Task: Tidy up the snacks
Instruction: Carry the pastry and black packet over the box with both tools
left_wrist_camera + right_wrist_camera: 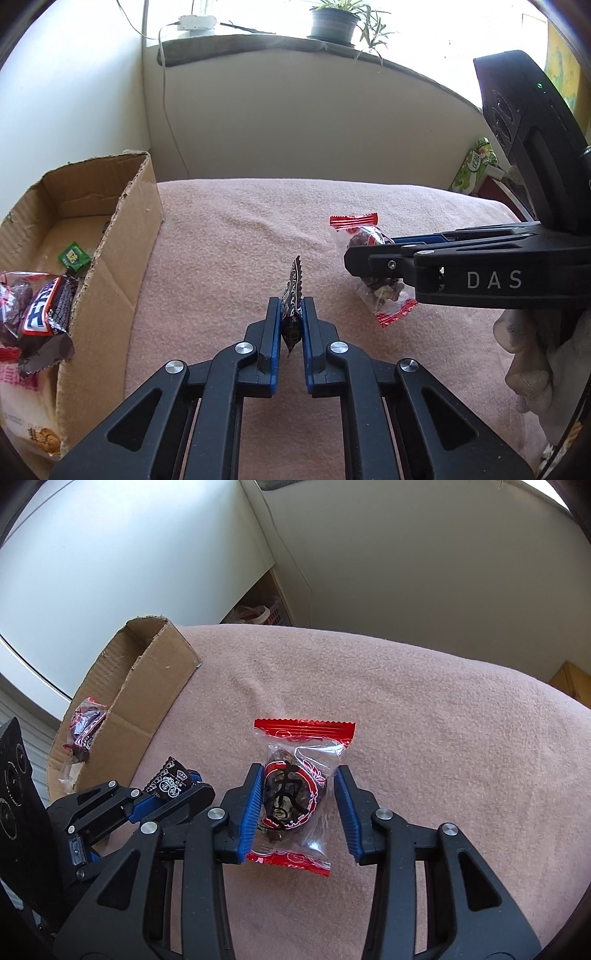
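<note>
Small dark-wrapped snack [291, 295] held upright, clamped between the blue pads of the left gripper [291, 314] above the pink blanket-covered surface [240, 229]; the same snack is seen from the side in the right wrist view [171, 777]. Clear red-ended date packet [295, 794] lying flat on the surface between the spread fingers of the right gripper [299, 805]; the left pad appears to touch the wrapper, the right pad stands apart from it, so the packet is not gripped. Cardboard box [122, 258] at the left edge of the surface, open-topped, holding a green sachet [74, 256], a dark chocolate bar [48, 310] and another red-ended packet [85, 723]. Potted plant [334, 22] on the windowsill behind
</note>
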`<state>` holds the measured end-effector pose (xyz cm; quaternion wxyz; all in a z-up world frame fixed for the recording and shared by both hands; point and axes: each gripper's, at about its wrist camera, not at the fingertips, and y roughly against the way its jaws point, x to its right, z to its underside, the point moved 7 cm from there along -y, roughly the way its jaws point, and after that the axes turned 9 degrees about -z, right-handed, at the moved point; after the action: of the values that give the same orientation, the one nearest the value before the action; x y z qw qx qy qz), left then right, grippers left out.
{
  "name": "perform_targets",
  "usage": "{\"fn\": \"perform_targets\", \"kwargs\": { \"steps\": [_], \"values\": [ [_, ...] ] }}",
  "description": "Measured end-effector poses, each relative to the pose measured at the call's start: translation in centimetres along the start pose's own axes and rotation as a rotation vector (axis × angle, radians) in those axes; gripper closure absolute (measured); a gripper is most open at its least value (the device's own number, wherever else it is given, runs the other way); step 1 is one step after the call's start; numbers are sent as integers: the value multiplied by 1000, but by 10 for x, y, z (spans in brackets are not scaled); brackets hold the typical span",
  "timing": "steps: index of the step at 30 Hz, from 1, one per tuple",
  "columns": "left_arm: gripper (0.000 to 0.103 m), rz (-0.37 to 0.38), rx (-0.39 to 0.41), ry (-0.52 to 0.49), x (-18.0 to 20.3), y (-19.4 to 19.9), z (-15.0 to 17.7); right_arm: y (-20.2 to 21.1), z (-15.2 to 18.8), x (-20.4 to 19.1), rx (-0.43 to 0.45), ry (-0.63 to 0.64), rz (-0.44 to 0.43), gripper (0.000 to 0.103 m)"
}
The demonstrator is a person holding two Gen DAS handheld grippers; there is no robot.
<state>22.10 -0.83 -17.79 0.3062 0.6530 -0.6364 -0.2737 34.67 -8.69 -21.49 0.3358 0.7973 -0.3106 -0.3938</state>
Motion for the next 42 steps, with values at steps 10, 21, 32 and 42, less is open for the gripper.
{"fn": "perform_targets", "kwargs": {
  "steps": [10,21,32,42],
  "values": [
    [94,26,82,29,-32,51,-2,31,-6,-32,65,45,-18,63],
    [94,-19,163,101,-86,95,-5,36,-20,-104,119,172,-41,63],
    [94,-83,198,171,-129,111,-5,9,-36,-159,107,228,-104,63],
    [94,-127,198,222,-166,113,3,-19,-42,-190,73,263,-129,63]
  ]
}}
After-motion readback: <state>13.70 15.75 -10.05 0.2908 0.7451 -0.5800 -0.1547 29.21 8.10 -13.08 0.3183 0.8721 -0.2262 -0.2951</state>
